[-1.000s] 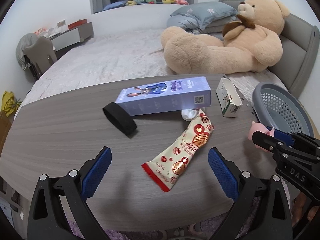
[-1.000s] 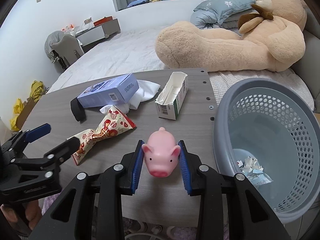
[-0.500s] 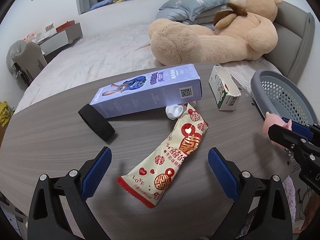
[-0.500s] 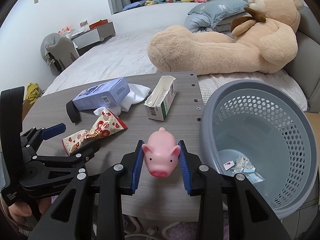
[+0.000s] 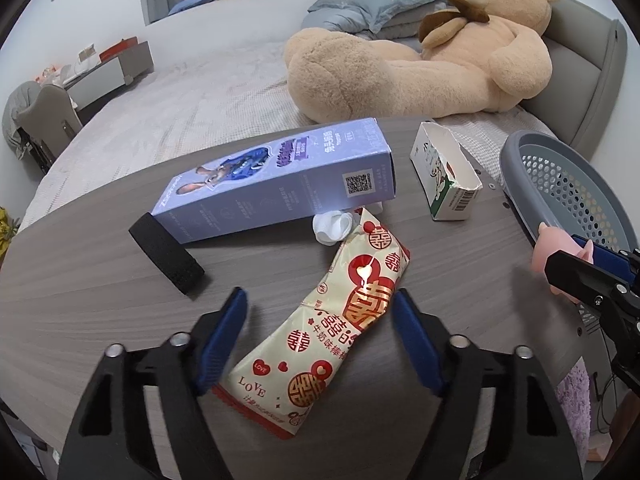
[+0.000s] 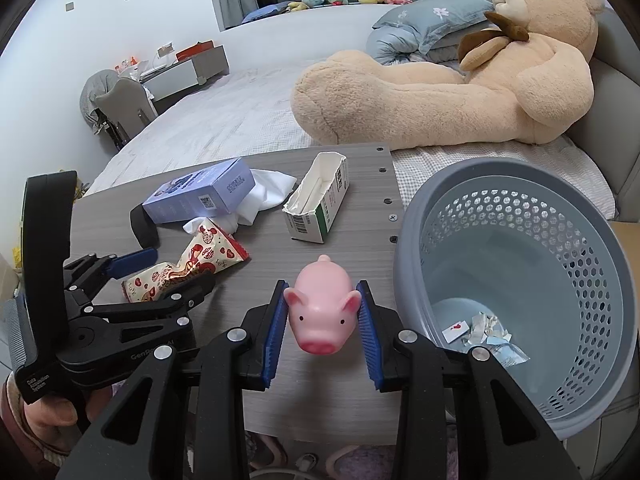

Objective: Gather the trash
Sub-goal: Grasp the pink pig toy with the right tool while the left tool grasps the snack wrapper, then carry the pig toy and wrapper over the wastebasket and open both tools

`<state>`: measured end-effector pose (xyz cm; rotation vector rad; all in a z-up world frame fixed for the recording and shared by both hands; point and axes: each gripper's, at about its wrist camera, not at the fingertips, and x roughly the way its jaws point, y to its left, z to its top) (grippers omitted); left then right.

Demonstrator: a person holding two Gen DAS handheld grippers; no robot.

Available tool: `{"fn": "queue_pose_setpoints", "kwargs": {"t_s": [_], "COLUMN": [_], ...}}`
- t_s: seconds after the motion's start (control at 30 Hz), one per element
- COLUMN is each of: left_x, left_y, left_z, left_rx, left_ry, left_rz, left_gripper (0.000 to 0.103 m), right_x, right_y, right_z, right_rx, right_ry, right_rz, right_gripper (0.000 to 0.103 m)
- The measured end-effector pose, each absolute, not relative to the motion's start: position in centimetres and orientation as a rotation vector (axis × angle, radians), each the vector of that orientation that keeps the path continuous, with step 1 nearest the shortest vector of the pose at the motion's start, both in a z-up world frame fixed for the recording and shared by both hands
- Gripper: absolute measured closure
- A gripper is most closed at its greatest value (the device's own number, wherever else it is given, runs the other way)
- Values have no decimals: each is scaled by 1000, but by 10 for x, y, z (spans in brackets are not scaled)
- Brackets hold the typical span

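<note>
A cream and red snack wrapper point(image 5: 332, 320) lies on the wooden table point(image 5: 80, 280). My left gripper point(image 5: 320, 300) is open, its blue pads either side of the wrapper's middle, not touching it; it also shows in the right wrist view point(image 6: 168, 272) over the wrapper point(image 6: 192, 264). My right gripper point(image 6: 322, 300) is shut on a pink toy pig point(image 6: 320, 308), held above the table's near edge beside the grey perforated basket point(image 6: 520, 208). Torn paper scraps point(image 6: 484, 332) lie in the basket.
A purple carton point(image 5: 280, 184), a black strap point(image 5: 166, 254), crumpled white tissue point(image 5: 332, 226) and an open white-green box point(image 5: 444, 176) lie on the table. A bed with a large teddy bear point(image 5: 420, 52) is behind.
My left gripper has moved forward and down over the wrapper and its jaws have narrowed around it. My right gripper has kept hold of the pig and lifted slightly.
</note>
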<state>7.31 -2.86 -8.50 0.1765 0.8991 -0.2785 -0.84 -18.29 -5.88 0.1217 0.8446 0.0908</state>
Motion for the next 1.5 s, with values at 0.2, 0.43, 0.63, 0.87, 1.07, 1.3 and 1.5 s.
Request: {"fn": "queue_pose_setpoints", "kwargs": {"t_s": [0.2,0.43,0.63,0.87,1.07,1.3,1.5], "left_x": [67,59,44,25,15,16,23], "left_y": [-26,-21,-16,-14,-24,-67,-123], "left_z": [-84,-78,-68,-51,-32,-15,-10], "left_rx": [160,132,117,110,111,122,151], "left_ry": [905,911,898,867,829,795,783], "left_rz": [-301,-305,-305,-308,-334,-409,-496], "left_gripper": [58,65,66,69,69,69,69], "right_x": [-9,-16,-22,-31,-41,-50,-56], "right_y": [-183,-183,-184,-191,-205,-243,-291], "right_z": [-57,-53,-52,-47,-42,-33,-30], "right_rx": [126,129,132,143,163,198,230], "right_ry": [838,827,824,811,794,759,745], "right_rz": [90,91,95,96,85,33,-50], "right_gripper": [70,70,70,70,70,70,70]}}
